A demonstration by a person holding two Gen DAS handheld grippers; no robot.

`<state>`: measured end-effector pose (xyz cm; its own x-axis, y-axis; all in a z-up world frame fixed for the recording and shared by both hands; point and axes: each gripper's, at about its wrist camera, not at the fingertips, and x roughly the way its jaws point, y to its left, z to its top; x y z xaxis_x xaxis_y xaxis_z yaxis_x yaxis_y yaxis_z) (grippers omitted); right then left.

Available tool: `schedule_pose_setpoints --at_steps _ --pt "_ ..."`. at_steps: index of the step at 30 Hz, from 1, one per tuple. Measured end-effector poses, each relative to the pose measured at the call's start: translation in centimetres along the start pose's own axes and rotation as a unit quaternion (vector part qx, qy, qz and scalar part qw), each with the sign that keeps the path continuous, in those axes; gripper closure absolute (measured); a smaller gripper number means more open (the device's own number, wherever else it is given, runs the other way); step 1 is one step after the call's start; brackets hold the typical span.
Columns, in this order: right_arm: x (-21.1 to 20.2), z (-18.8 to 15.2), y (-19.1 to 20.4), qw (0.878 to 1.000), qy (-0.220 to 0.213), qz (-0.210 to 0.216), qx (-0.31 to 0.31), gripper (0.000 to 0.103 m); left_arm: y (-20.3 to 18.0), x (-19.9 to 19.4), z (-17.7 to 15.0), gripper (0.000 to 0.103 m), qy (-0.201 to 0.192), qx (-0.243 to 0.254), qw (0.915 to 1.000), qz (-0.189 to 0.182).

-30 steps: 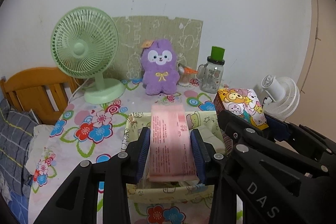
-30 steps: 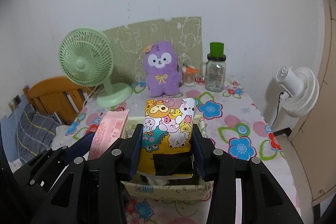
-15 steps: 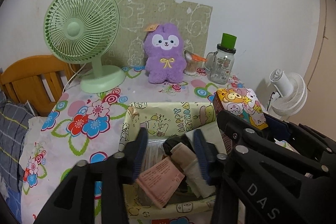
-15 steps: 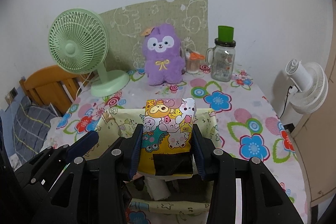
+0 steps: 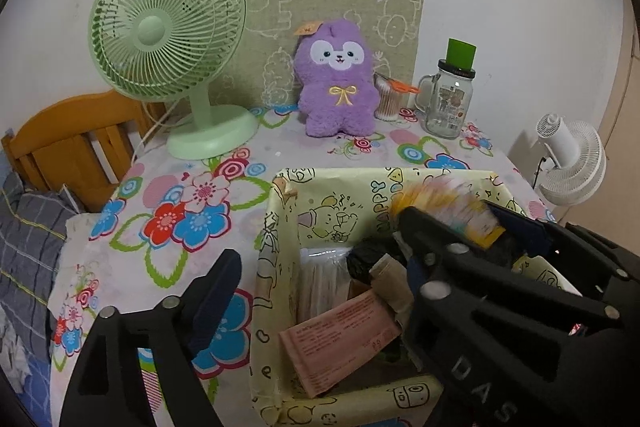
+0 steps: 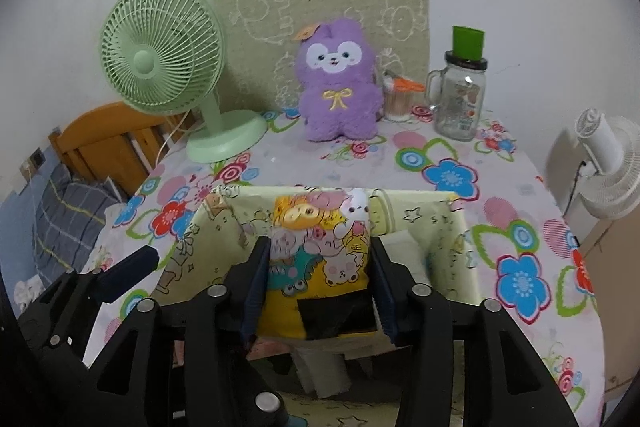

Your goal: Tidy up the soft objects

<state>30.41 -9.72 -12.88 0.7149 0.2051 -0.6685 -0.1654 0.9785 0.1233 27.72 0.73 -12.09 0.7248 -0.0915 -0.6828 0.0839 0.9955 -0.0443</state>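
A pale yellow cartoon-print box stands on the flowered table. A pink tissue pack lies loose inside it with other soft packs. My left gripper is open and empty above the box's left part. My right gripper is shut on a yellow cartoon-print pack and holds it over the box; the pack shows blurred in the left wrist view.
A green desk fan stands at the back left. A purple plush toy, a cup of cotton swabs and a glass jar with a green lid line the back. A white fan is off the right edge. A wooden bed frame is at left.
My left gripper has opened and let the pink pack drop into the box, then spread wide. My right gripper has carried the cartoon pack forward and down over the box.
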Motion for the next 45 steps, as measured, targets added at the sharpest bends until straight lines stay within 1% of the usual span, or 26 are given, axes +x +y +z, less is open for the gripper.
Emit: schedule_pose_setpoints --at_steps 1,2,3,4,11,14,16,18,24,31,34,45 --pt "0.2 0.0 0.0 1.000 0.001 0.001 0.000 0.037 0.0 0.0 0.0 0.014 -0.001 0.000 1.0000 -0.001" --pt "0.2 0.0 0.0 1.000 0.001 0.000 0.000 0.032 -0.1 0.0 0.0 0.013 -0.002 0.002 1.0000 -0.002" --pt "0.3 0.0 0.0 1.000 0.000 -0.003 -0.002 0.024 -0.2 0.0 0.0 0.012 -0.002 0.003 1.0000 -0.003" --pt "0.2 0.0 0.0 1.000 -0.002 -0.006 -0.002 0.021 -0.4 0.0 0.0 0.011 -0.003 0.005 1.0000 -0.005" --pt "-0.3 0.0 -0.5 1.000 -0.002 -0.023 -0.004 0.016 -1.0 -0.5 0.1 0.009 -0.009 0.015 0.9998 -0.006" --pt "-1.0 0.0 -0.7 1.000 -0.009 -0.028 -0.003 0.014 -1.3 -0.9 0.2 0.005 -0.017 0.017 0.9997 -0.003" --pt "-1.5 0.0 -0.8 0.999 -0.016 -0.037 -0.003 0.008 -1.5 -1.1 0.2 0.003 -0.023 0.019 0.9996 -0.002" --pt "-1.9 0.0 -1.0 0.999 -0.020 -0.044 -0.003 0.006 -1.7 -1.3 0.2 0.002 -0.023 0.019 0.9996 -0.004" --pt "-3.0 -0.4 -2.0 0.998 -0.019 -0.065 0.009 0.005 -2.3 -2.1 0.0 0.002 -0.027 0.018 0.9994 -0.009" --pt "-5.3 -1.1 -3.4 0.996 -0.027 -0.075 0.027 0.005 -2.7 -3.8 -0.4 0.001 -0.034 0.016 0.9993 -0.005" --pt "-6.5 -1.4 -3.7 0.996 -0.034 -0.079 0.031 0.005 -2.7 -4.8 -0.5 0.001 -0.040 0.014 0.9991 0.003" --pt "-12.5 -3.0 -4.1 0.994 -0.067 -0.083 0.033 0.005 -2.6 -10.2 -1.9 0.000 -0.066 0.004 0.9976 0.022"
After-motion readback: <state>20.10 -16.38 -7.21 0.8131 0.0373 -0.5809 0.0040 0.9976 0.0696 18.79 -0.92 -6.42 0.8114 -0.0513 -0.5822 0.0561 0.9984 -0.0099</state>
